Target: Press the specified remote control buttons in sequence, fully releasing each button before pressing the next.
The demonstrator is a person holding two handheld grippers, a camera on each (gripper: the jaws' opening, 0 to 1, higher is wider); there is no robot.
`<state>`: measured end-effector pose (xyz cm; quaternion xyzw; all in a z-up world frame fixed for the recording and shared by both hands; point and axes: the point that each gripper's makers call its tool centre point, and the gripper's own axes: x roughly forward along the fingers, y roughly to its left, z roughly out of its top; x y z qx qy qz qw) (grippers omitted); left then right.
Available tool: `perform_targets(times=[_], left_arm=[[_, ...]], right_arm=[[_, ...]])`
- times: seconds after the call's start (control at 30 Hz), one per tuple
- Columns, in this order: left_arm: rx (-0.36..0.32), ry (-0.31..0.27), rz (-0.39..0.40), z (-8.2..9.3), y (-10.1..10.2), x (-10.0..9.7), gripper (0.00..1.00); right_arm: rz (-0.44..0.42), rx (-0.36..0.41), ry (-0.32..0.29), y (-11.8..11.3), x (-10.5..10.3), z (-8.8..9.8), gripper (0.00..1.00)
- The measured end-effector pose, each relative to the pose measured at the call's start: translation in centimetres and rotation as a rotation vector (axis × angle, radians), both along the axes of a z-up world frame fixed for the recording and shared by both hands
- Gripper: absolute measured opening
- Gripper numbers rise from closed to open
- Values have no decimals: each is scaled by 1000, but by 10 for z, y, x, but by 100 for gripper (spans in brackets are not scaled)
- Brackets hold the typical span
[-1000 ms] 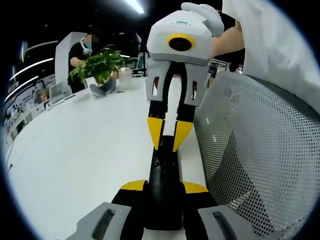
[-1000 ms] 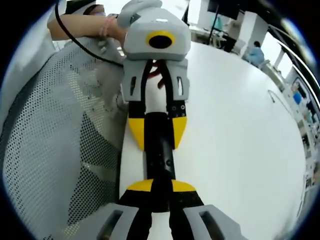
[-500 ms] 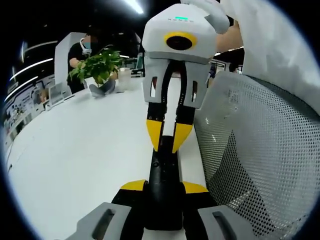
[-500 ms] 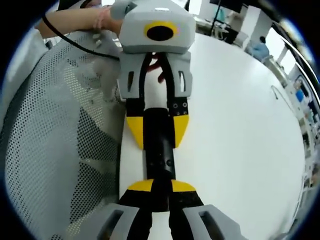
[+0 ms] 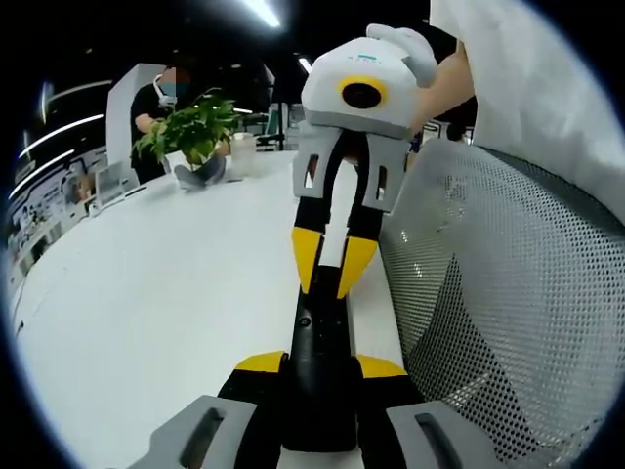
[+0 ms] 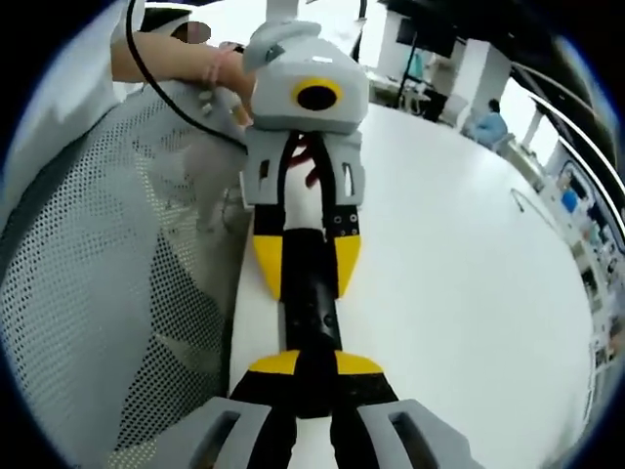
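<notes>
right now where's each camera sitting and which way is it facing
Left gripper view: rides on the left gripper, looking along the black remote at the right gripper, with the plant across the white table; a gloved hand shows.
Right gripper view: rides on the right gripper, looking the opposite way at the left gripper; a forearm shows.
Shared: remote, table, mesh chair back.

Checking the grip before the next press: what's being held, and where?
The black remote control: left gripper clamps one end, right gripper the opposite end.
</notes>
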<state>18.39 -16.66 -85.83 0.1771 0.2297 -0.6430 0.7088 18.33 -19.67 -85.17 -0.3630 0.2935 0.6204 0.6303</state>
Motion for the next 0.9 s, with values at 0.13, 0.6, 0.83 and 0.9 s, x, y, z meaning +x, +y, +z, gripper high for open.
perform_targets(times=[0.13,0.6,0.83,0.9], left_arm=[[-1,0,0,0,0,0,26],[1,-2,-2,0,0,1,26],[2,-3,-2,0,0,1,26],[0,0,0,0,0,1,26]], right_arm=[[22,7,8,2,2,0,7],[110,-125,-9,6,-1,-2,6],[87,-173,20,7,1,-3,5],[73,-172,45,7,2,-3,5]])
